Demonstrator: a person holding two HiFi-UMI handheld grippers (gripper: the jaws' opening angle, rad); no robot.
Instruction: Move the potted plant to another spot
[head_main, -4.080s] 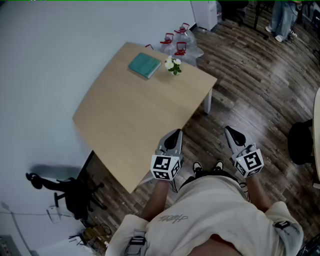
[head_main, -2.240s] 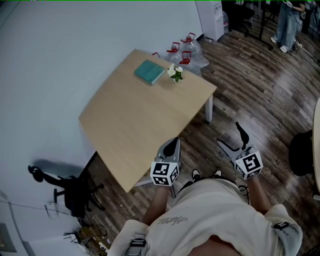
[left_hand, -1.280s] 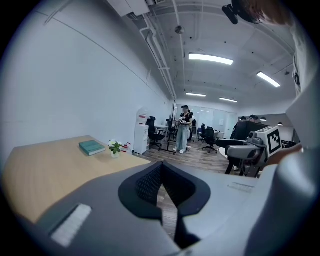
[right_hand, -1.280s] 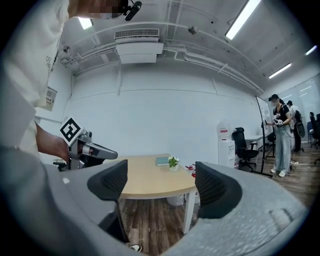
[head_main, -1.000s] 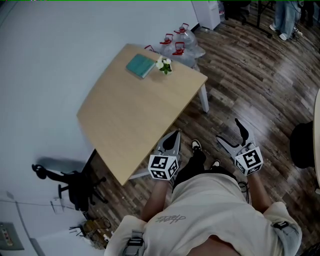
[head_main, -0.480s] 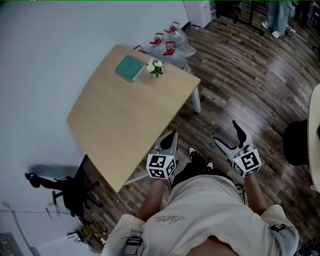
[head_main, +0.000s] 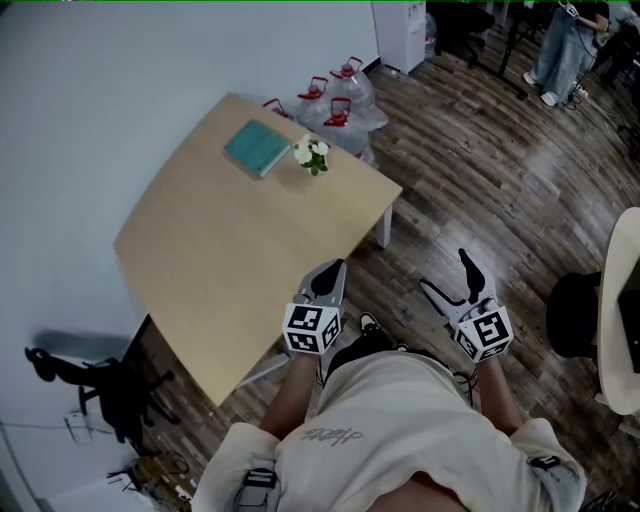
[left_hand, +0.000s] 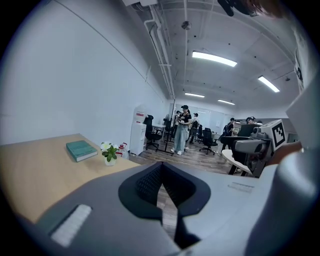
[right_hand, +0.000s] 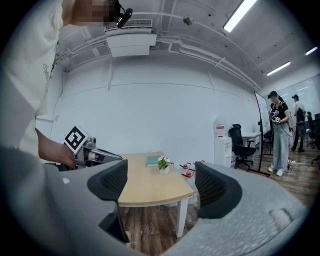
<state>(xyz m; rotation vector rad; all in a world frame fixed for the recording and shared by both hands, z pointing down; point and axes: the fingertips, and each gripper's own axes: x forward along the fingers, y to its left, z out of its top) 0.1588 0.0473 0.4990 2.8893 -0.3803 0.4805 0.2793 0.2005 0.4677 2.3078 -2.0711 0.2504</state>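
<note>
Plant stands near the table's far end, just beside a teal book. I hold my left gripper by the table's near edge, its jaws pressed together with nothing between them. My right gripper is over the wood floor, jaws spread wide and empty. Both are well apart from the plant.

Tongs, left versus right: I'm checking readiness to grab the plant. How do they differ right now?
The left tongs are shut, jaws together; the right tongs are open, jaws wide apart. The left tongs sit by the near edge of the table; the right tongs hang over the wooden floor. Both are empty and far from the potted plant.
</note>
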